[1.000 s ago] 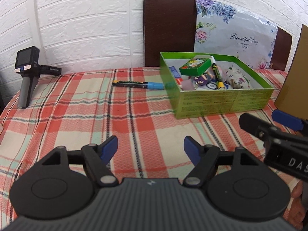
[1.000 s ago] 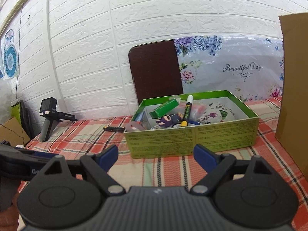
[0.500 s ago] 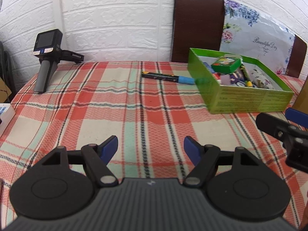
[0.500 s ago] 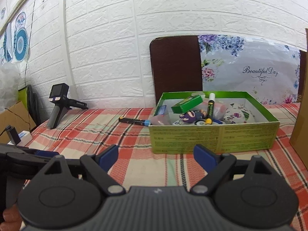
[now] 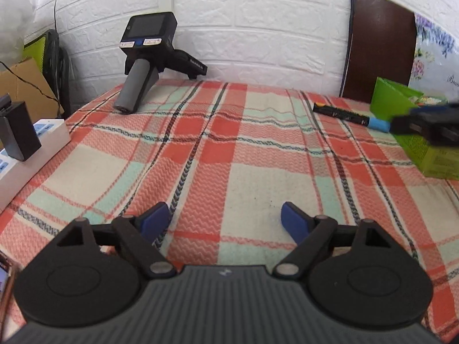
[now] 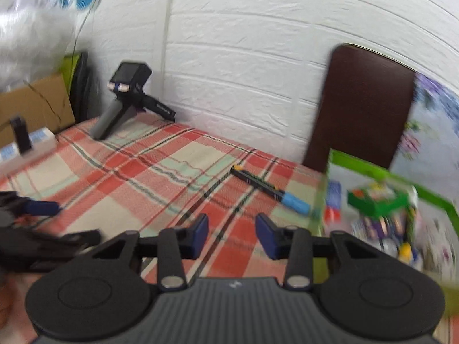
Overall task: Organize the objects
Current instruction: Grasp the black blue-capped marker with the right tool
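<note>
Above the plaid cloth, both hand-held grippers hover, jaws apart.

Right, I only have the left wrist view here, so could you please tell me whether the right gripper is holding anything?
Observer: No, the right gripper is open, with nothing between its fingers.
Operator: Thank you. What is inside the green box?
Observer: The green box holds a small green carton lying on top of smaller items too blurred to name.
Operator: And where does the marker's cap point?
Observer: The marker lies with its blue cap toward the box's left wall; blur hides whether they touch.
</note>
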Available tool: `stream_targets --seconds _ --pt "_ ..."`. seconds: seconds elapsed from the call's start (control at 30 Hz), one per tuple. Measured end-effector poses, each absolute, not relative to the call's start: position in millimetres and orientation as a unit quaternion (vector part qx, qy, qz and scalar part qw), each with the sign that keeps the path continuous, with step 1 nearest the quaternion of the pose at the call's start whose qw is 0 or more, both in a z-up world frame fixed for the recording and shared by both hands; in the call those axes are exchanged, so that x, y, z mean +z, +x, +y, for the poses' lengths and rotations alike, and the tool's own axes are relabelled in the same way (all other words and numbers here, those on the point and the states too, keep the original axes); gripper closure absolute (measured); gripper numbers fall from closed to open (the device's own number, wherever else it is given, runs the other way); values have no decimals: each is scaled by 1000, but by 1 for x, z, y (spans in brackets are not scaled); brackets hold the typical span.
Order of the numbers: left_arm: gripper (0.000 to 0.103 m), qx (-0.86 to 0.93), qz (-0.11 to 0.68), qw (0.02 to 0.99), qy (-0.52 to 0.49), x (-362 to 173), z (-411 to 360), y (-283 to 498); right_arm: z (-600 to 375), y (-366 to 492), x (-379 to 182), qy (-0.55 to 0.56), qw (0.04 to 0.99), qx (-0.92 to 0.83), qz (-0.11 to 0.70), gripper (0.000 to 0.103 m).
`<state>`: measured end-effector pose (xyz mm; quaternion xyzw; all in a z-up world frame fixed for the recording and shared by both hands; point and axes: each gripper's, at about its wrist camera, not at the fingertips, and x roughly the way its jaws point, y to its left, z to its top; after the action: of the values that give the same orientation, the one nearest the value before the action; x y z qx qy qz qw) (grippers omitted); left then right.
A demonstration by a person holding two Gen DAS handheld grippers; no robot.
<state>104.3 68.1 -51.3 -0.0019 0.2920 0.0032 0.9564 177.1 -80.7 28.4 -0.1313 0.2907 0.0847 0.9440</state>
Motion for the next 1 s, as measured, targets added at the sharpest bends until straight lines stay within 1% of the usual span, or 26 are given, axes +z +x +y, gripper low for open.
stream_targets --seconds 0.13,0.27,0.3,0.37,0.43,0.47,0.63,0.7,0.83,1.0 --pt "13 0 280 960 0 -52 66 104 -76 256 20 -169 925 45 339 68" --pt "12 -3 280 960 -8 -54 68 107 -71 305 -1 -221 893 18 392 66" --pt "12 -3 279 960 -7 -54 68 107 -71 314 -6 -219 883 22 415 64" --pt "12 -3 279 960 -7 -54 68 107 -72 325 -8 -209 875 18 436 64" --pt "11 -4 279 960 -9 -54 68 107 -76 335 -6 -181 869 15 460 64" --pt "11 -4 279 960 -10 -54 69 107 -77 336 -6 -180 866 18 467 65" --pt "11 -5 280 960 -11 -55 68 108 -75 326 -5 -188 858 49 476 80" --pt "10 -4 280 960 -11 -55 68 108 -73 312 -3 -184 857 70 477 84" --pt "10 -4 280 960 -11 -55 68 108 -70 267 1 -169 856 119 474 85" --pt "9 -4 281 960 -11 -55 67 108 -79 186 1 -141 859 164 464 85"
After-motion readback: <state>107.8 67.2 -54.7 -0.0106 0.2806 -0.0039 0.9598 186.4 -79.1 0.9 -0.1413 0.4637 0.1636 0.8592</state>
